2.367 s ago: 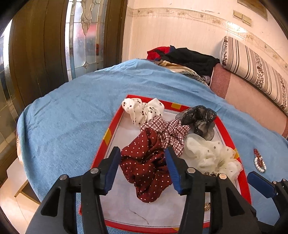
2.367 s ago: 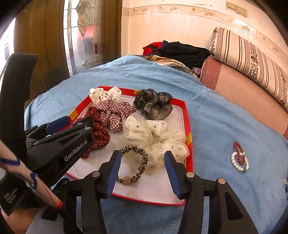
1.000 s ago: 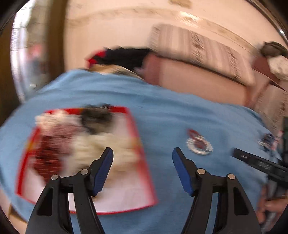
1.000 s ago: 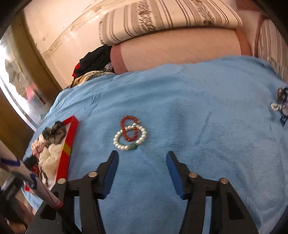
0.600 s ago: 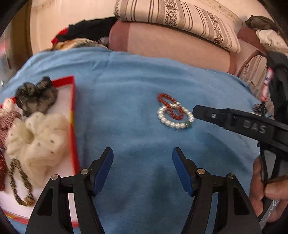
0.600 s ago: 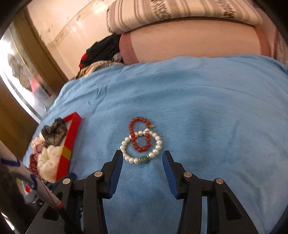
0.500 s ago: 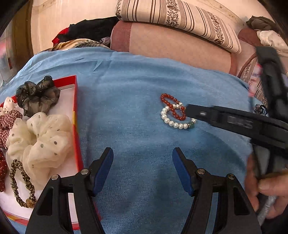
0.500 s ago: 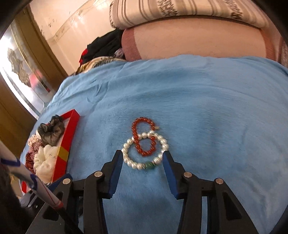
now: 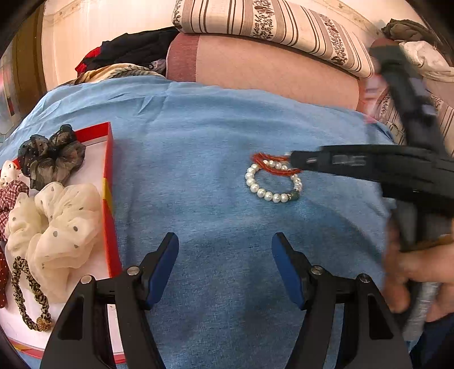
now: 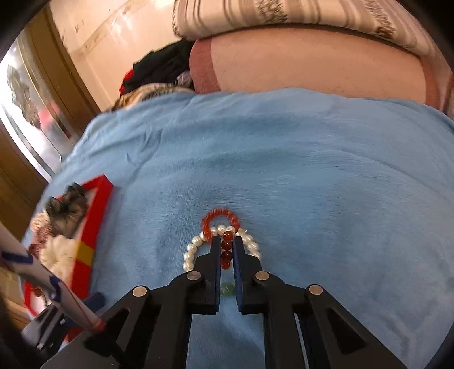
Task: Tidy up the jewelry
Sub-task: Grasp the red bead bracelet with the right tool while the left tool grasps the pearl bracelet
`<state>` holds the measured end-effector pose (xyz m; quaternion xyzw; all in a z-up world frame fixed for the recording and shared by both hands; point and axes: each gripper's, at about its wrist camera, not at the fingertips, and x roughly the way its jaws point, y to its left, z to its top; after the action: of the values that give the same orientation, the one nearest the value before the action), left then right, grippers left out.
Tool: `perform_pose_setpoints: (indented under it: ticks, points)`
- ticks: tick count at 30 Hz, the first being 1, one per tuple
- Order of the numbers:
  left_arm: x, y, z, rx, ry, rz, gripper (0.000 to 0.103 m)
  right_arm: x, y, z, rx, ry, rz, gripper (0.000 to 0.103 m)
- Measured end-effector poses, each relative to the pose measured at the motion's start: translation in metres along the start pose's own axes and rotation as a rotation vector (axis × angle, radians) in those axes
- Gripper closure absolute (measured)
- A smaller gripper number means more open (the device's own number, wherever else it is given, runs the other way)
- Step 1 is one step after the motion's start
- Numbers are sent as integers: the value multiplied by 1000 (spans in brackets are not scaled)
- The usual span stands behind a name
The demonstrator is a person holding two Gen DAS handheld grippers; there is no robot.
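A red bead bracelet (image 10: 218,218) and a white pearl bracelet (image 10: 190,250) lie overlapped on the blue blanket (image 10: 283,159). My right gripper (image 10: 226,239) is shut on the red bead bracelet, with several red beads pinched between its fingers. In the left wrist view the right gripper (image 9: 292,161) reaches in from the right onto the red bracelet (image 9: 262,160), beside the pearl bracelet (image 9: 269,193). My left gripper (image 9: 225,249) is open and empty above the blanket, nearer than the bracelets.
A red-rimmed white tray (image 9: 109,176) at the left holds scrunchies: a cream dotted one (image 9: 59,224), a dark sheer one (image 9: 51,156), and a leopard band (image 9: 28,295). A pink bolster (image 9: 269,68) and striped pillow (image 9: 269,20) lie behind.
My right gripper moved forward and down onto the bracelets and shut on the red bead bracelet. Both views swung from the tray to the bracelets. The left gripper stayed open.
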<state>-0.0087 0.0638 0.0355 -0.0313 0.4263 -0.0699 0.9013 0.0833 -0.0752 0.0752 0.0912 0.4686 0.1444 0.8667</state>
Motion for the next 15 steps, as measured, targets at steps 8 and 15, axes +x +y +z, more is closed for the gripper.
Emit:
perform_pose_setpoints:
  ticks: [8, 15]
  points:
    - [-6, -8, 8, 12, -9, -44, 36, -79, -44, -19, 159, -84, 16, 94]
    - [20, -45, 42, 115, 21, -36, 44, -88, -71, -24, 233, -81, 35, 94]
